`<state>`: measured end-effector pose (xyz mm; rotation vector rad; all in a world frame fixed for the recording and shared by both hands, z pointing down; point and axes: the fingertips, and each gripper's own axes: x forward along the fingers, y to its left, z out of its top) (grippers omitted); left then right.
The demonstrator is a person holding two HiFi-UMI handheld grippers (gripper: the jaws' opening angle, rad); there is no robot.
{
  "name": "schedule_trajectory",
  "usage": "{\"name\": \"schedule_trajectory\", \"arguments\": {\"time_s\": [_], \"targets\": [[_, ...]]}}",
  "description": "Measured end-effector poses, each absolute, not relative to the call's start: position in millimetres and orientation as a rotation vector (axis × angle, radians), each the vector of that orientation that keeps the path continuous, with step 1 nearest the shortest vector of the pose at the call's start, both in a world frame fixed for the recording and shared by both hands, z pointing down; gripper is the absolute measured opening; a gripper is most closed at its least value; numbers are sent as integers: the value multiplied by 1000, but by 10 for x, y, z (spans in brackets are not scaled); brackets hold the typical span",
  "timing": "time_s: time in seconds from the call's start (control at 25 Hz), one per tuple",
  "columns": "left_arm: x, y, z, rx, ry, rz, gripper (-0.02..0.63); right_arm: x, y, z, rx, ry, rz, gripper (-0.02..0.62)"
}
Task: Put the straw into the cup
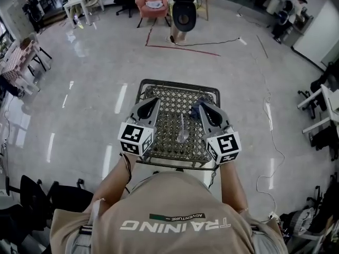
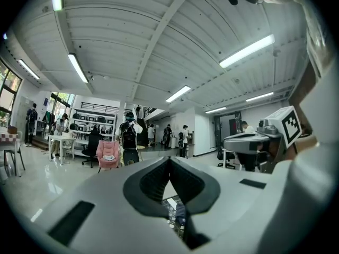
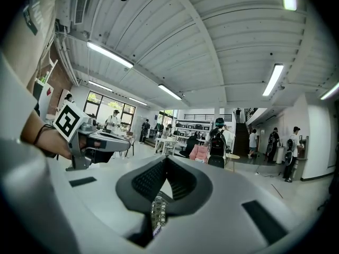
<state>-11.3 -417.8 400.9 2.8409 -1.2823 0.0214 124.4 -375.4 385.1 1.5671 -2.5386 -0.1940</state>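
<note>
Both tools are level above the wire-mesh tabletop, one at each side. The left hand-held gripper is clenched, its ribbed pads meeting at the tips with nothing between them. The right hand-held gripper is clenched and empty too.

The clear cup sits on the mesh between them, nearer the right one. A thin pale line runs up from it. It may be the straw already in the cup, or only a glint on the cup's wall; the head view is too small to tell. A dark blue thing lies just beside the right tool's tip.

So the scene fits either the straw waiting to be fetched or the straw already seated.

Either way, I judge the cup light and easy to tip on open mesh. Keep the tips from brushing its wall, move slowly near it, and confirm the straw's place before committing.
</note>
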Motion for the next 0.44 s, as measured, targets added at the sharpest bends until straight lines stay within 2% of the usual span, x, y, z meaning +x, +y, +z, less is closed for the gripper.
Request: {"name": "schedule_trajectory", "arguments": {"time_s": [0.44], "targets": [[49,-4262,3949,2850,-1297,15,15,1427,-3834,3866,1577,-2562,-184,17]]}}
